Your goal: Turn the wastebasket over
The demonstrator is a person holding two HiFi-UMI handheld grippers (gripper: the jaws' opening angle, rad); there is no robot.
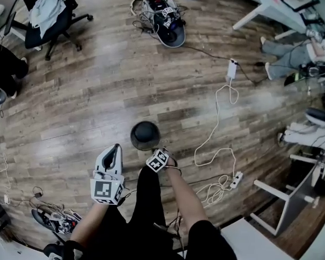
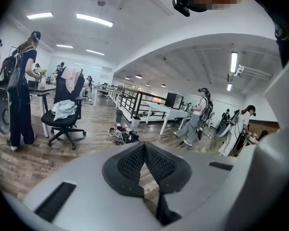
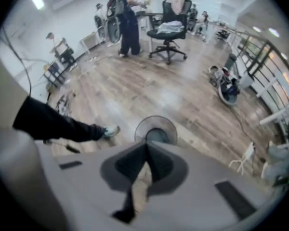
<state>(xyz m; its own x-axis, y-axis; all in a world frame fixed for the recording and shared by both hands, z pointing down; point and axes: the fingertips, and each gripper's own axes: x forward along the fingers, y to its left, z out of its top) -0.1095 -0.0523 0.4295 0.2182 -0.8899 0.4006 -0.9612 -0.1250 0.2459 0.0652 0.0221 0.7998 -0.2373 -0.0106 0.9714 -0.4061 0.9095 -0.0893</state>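
The wastebasket (image 1: 145, 135) is a dark round mesh bin standing alone on the wood floor, just ahead of both grippers. From above in the right gripper view, the wastebasket (image 3: 155, 130) shows a pale ring around a darker circle; which end is up I cannot tell. My right gripper (image 1: 161, 153) hangs above its near edge, pointing steeply down. Its jaws (image 3: 146, 143) are shut and hold nothing. My left gripper (image 1: 114, 149) is to the bin's left, apart from it, aimed out across the room. Its pads (image 2: 144, 146) meet at the tips with nothing held.
White cables (image 1: 216, 156) and a power strip (image 1: 236, 179) lie on the floor to the right. An office chair (image 1: 46, 15) stands far left and a heap of gear (image 1: 165, 15) far ahead. A white desk frame (image 1: 284, 199) and seated people's legs (image 1: 284, 58) line the right side.
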